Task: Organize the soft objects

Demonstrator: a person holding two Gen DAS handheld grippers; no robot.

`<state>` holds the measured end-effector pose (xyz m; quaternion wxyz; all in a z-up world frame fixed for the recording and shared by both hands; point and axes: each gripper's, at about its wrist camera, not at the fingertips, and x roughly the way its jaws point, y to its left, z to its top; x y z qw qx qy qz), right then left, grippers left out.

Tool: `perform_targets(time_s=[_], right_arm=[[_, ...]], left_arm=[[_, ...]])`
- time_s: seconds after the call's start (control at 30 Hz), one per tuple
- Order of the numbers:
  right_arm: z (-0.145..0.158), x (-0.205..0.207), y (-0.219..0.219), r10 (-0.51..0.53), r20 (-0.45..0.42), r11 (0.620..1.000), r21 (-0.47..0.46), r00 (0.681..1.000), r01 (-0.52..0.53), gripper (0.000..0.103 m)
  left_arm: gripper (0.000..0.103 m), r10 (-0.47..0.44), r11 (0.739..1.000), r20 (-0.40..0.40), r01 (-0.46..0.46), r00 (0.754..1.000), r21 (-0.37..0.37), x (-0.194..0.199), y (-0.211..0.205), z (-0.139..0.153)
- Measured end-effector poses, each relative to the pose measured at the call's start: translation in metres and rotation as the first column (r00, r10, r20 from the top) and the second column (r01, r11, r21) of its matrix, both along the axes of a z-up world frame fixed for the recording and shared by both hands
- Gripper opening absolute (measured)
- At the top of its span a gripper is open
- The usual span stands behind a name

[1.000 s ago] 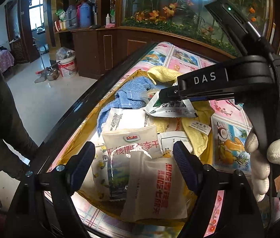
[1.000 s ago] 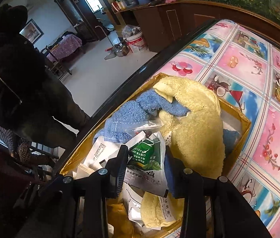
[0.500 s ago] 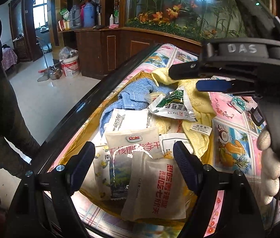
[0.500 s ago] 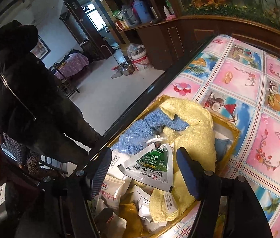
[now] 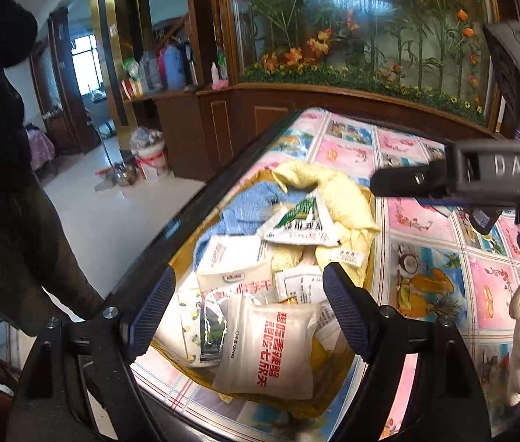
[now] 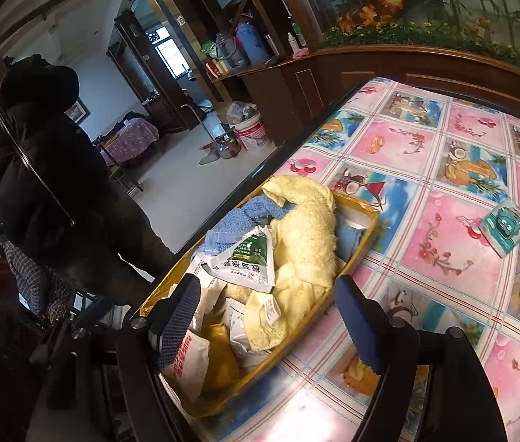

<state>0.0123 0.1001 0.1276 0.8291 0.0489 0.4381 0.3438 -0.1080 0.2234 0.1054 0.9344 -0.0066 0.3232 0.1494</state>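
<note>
Released now: green-white packet (image 6: 250, 259) lies on the yellow towel (image 6: 307, 228) inside the yellow tray (image 6: 365, 239), no more clamped. Right gripper (image 6: 271, 313) pulled back, spread wide, empty. Left gripper (image 5: 247, 313) wide apart, unchanged, above the tray.

Daylight from the far window (image 5: 86, 62) glares off the floor — dim, fisheye-bent edges, soft focus.

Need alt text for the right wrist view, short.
Open right claw hangs empty over a yellow tray heaped with a pale yellow terry towel, a blue towel and a green-and-white sachet, on a pink-and-blue fruit-print tablecloth.
</note>
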Motion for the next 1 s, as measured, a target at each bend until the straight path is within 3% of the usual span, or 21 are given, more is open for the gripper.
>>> perform_targets(time_s=[0.4,0.5,0.57,0.73,0.87,1.0], right_arm=[[-0.008,-0.033,-0.092,-0.11,0.021,0.994,0.015,0.994,0.109,0.081],[-0.008,-0.044,-0.11,-0.125,0.048,0.992,0.005,0.991,0.125,0.083],[-0.008,-0.051,-0.119,-0.13,0.07,0.991,-0.003,0.989,0.131,0.086],[-0.011,-0.064,-0.141,-0.139,0.115,0.989,-0.023,0.984,0.143,0.089],[-0.017,-0.07,-0.154,-0.139,0.127,0.989,-0.036,0.982,0.145,0.089],[-0.023,-0.076,-0.161,-0.137,0.133,0.989,-0.043,0.982,0.144,0.089]], left_arm=[[0.091,0.018,0.98,0.213,-0.059,0.977,0.188,-0.03,-0.056,0.045],[0.094,0.007,0.969,0.241,-0.066,0.971,0.238,-0.034,-0.075,0.052],[0.103,0.003,0.959,0.261,-0.076,0.965,0.273,-0.037,-0.088,0.055],[0.103,0.008,0.926,0.338,-0.135,0.941,0.353,-0.045,-0.117,0.062],[0.103,0.052,0.918,0.425,-0.211,0.904,0.336,-0.053,-0.132,0.067],[0.103,0.083,0.951,0.397,-0.191,0.914,0.241,-0.044,-0.129,0.067]])
